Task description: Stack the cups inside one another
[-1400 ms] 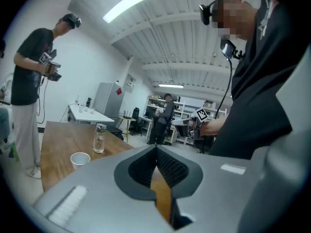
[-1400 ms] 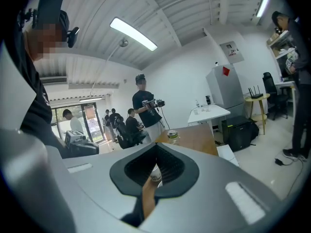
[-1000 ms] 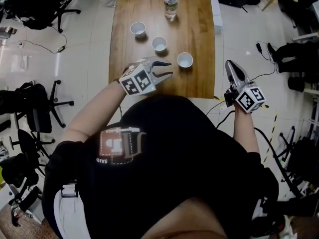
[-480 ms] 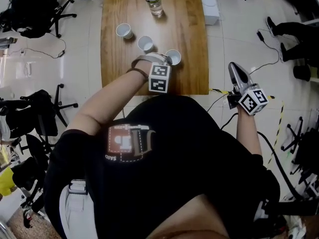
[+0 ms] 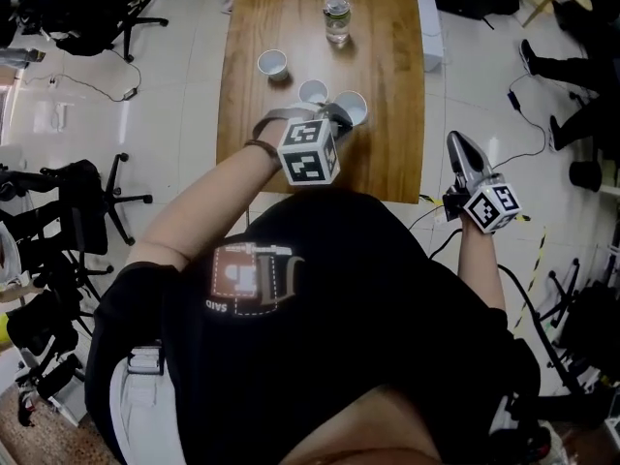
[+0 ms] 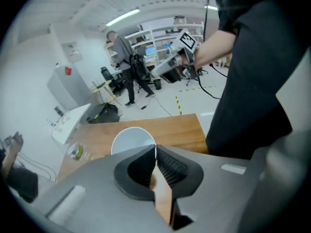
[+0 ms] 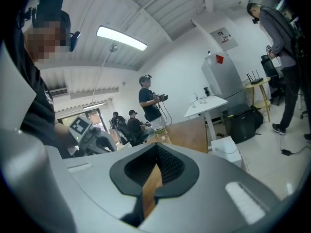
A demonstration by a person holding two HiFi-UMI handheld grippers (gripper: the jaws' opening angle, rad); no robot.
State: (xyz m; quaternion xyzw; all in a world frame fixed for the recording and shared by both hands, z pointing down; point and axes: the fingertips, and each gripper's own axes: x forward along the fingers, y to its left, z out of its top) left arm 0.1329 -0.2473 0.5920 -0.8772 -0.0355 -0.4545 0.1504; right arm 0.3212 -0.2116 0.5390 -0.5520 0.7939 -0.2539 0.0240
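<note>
1. Near cup (image 5: 353, 107): white, empty, right of the table's (image 5: 387, 158) midline and well in from the near edge. The left gripper (image 6: 155, 148) pinched its near rim. The jaws had just been closing, with the thin cup wall between their tips. Whether the cup rested on the wood or hung clear could not be told.
2. Middle cup (image 5: 313, 91): white, upright, just beside the near cup on its far-left side.
3. Far cup (image 5: 272, 63): white, upright, apart from the other 2, nearer the left edge. The 3 cups formed a diagonal line running from far left to near right.
4. Clear bottle (image 5: 336, 17): upright, toward the far edge, well apart from the cups.
5. Right gripper (image 7: 156, 147): jaws pressed together, nothing between them. It was held off the table, beyond the right edge near the near right corner, above the floor.
6. White box (image 5: 432, 29): on the floor, against the table's right edge.
</note>
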